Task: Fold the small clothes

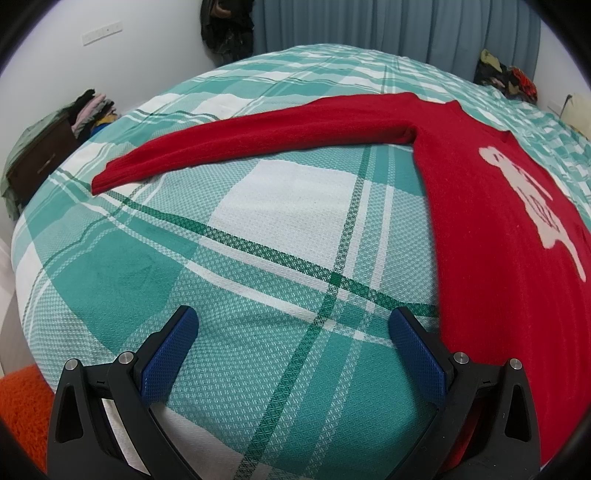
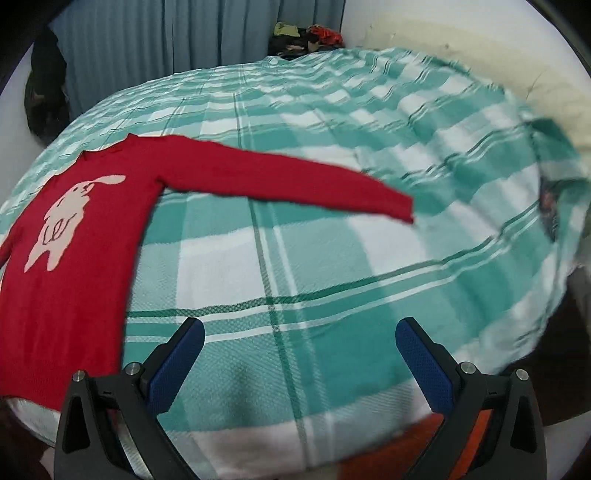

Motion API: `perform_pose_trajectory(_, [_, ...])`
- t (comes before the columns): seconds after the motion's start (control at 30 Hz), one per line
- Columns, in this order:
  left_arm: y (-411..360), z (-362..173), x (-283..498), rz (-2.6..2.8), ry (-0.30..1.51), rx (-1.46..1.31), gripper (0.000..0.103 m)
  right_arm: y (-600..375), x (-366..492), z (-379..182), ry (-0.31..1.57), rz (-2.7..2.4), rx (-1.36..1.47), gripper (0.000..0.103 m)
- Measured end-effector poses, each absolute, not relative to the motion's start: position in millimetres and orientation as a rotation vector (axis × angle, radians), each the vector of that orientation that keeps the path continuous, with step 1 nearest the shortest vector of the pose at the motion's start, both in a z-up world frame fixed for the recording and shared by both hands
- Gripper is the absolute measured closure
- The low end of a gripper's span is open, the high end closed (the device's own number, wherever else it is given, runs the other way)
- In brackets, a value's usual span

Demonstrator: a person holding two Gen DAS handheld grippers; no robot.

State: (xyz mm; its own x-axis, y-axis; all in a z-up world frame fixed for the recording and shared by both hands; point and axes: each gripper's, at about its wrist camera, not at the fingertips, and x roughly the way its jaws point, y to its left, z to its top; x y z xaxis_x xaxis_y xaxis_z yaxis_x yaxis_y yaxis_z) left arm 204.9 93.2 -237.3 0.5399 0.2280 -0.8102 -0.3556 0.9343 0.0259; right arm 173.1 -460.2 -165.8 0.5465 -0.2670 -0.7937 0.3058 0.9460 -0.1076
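The red sweater (image 1: 491, 236) lies flat on the plaid bedspread (image 1: 280, 236), sleeves spread (pale animal motif up), while left gripper (image 1: 293, 345) and right gripper (image 2: 300, 354) hover wide apart and empty near its hem, so folding looks unstarted, each sleeve probably needing pinching inward.

place: home bedroom | bed (image 1: 258, 236) under a teal-and-white plaid cover | blue-grey curtains (image 1: 388, 26) behind it | clothes heaped on a dark dresser (image 1: 40, 147) by the white wall
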Motion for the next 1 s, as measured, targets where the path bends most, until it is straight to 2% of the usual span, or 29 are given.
perform_pose_trajectory(0.43, [93,-237,205,0.349,0.938,-0.147,0.001,-427,154,-89,0.824,-0.35,-0.065,0.001])
perform_pose_trajectory(1.0, [93,-237,205,0.349,0.938,-0.147,0.001,-430,149,-93,0.843,-0.388,-0.078,0.001])
